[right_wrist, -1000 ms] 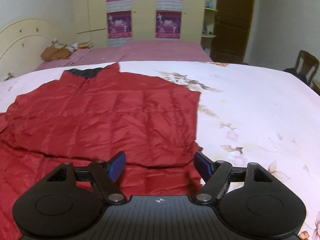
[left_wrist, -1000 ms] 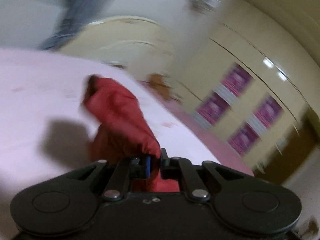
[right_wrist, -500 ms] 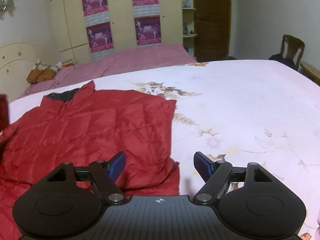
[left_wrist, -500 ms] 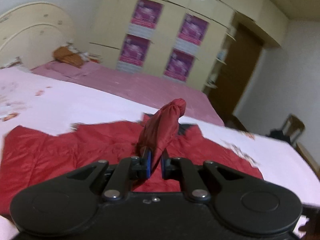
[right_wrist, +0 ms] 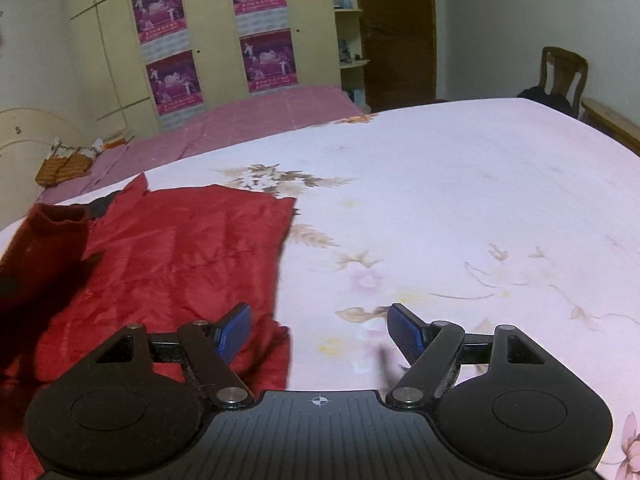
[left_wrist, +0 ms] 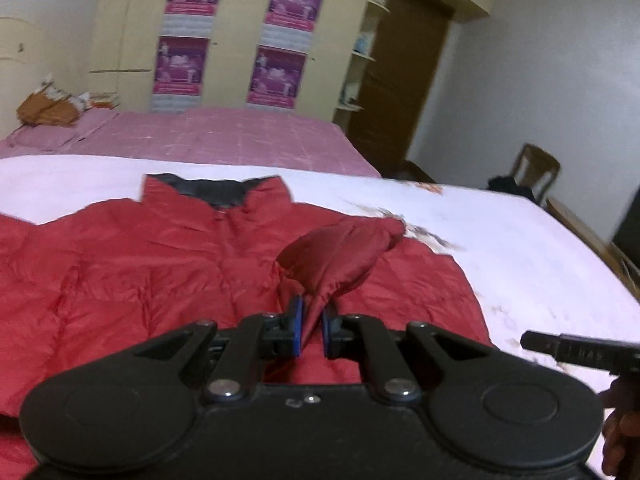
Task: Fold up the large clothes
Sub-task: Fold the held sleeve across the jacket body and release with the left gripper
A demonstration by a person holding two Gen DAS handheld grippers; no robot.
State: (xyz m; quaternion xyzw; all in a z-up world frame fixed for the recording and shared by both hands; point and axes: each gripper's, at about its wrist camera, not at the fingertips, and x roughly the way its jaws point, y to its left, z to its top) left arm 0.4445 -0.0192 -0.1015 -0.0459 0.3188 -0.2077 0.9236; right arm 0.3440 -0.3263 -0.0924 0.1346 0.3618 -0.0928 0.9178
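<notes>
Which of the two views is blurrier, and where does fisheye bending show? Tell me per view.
Left wrist view: softer overall, posters and far wall smeared; the sleeve pinched in the left tongs is fairly sharp. Right wrist view: crisper, floral bedsheet readable, slight smear along the red jacket edge; wardrobe lines bow, corners vignette dark.

The jacket [left_wrist: 160, 272] was red, with a dark grey collar lining [left_wrist: 212, 192]. The bedsheet [right_wrist: 460, 208] was pale pink, printed with brown leaves and faint flowers. The far bed [left_wrist: 224, 136] wore a mauve checked cover. Both tools were black with blue pads [right_wrist: 236, 328]. The wardrobe [right_wrist: 216, 32] was cream, carrying purple posters [right_wrist: 264, 56]. The door [right_wrist: 396, 28] and chair [right_wrist: 564, 72] were brown.
</notes>
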